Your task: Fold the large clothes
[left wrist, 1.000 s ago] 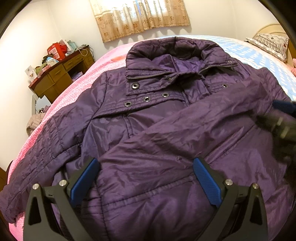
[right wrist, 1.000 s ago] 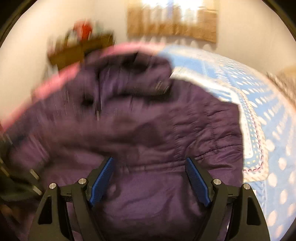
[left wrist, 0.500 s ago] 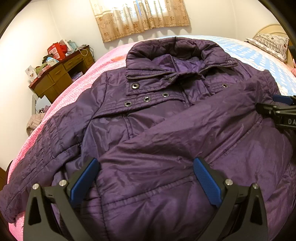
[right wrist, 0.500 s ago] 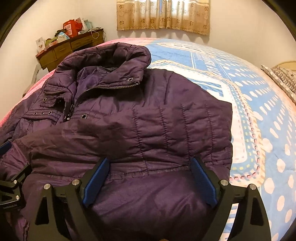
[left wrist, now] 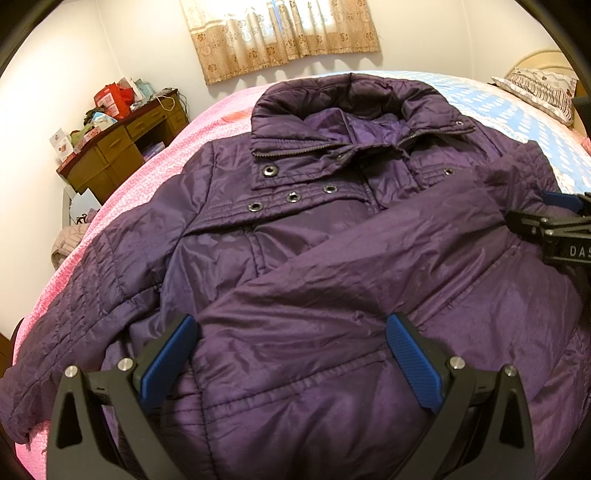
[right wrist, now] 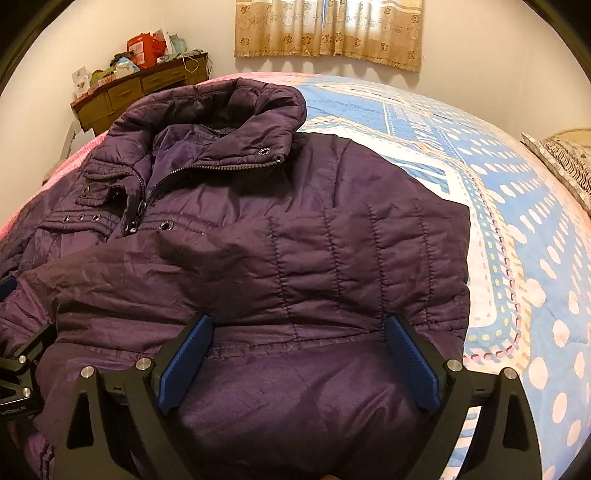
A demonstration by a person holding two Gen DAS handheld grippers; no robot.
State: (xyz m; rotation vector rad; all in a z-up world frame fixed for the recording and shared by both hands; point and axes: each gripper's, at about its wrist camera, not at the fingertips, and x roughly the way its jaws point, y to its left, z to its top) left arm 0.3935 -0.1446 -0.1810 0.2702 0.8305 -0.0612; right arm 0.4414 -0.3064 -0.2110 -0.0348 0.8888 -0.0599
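A large purple quilted jacket (left wrist: 314, 236) lies front-up on the bed, collar toward the window. Its right sleeve (right wrist: 258, 266) is folded across the chest; its other sleeve (left wrist: 74, 314) stretches out over the pink cover. My left gripper (left wrist: 291, 354) is open and empty, just above the jacket's lower front. My right gripper (right wrist: 299, 354) is open and empty over the jacket's lower right side, and it shows at the right edge of the left wrist view (left wrist: 554, 229). The left gripper shows at the left edge of the right wrist view (right wrist: 18, 354).
The bed has a pink cover (left wrist: 147, 177) on the left and a blue dotted quilt (right wrist: 517, 221) on the right. A cluttered wooden desk (left wrist: 118, 147) stands by the far left wall. A pillow (left wrist: 539, 88) lies at the far right. A curtain (left wrist: 280, 33) hangs behind.
My right gripper swung fast a second ago and has settled over the jacket's right side. The left gripper and the jacket have stayed still.
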